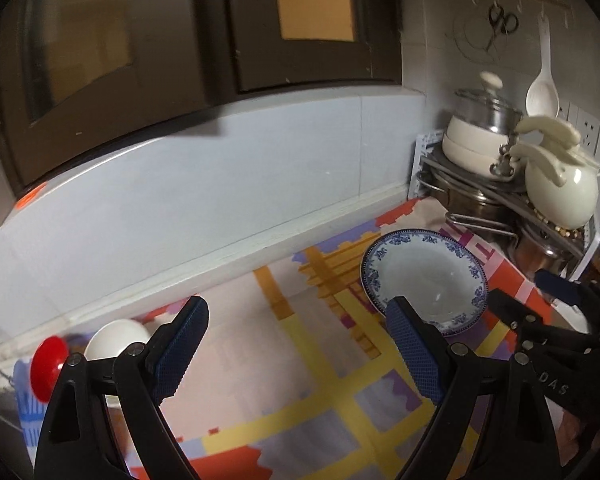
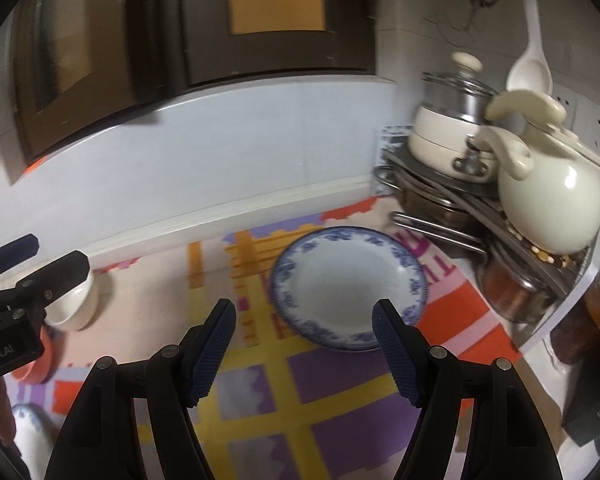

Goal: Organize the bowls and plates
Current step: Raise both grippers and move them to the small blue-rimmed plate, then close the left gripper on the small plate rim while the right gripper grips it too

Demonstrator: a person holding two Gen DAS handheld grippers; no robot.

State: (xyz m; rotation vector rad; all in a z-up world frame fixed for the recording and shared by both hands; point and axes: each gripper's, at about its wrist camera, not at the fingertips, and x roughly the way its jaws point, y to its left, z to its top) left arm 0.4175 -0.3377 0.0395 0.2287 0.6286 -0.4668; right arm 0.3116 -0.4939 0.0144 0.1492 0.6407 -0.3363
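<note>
Plate (image 2: pixel 346 290), white with blue floral rim, lies flat; both grippers' fingers spread wide, empty.

- A cream kettle (image 2: pixel 552 204) sits at three o'clock on a metal rack (image 2: pixel 452 200).
- A lidded steel pot (image 2: pixel 452 120) stands behind it.
- Scissors (image 1: pixel 502 24) hang at one o'clock.
- A patterned mat (image 2: pixel 260 392) covers the counter.

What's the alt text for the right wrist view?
The open, empty right hand-held gripper points at a blue-rimmed plate on a colourful mat. A white bowl sits left, a cream kettle right.
</note>
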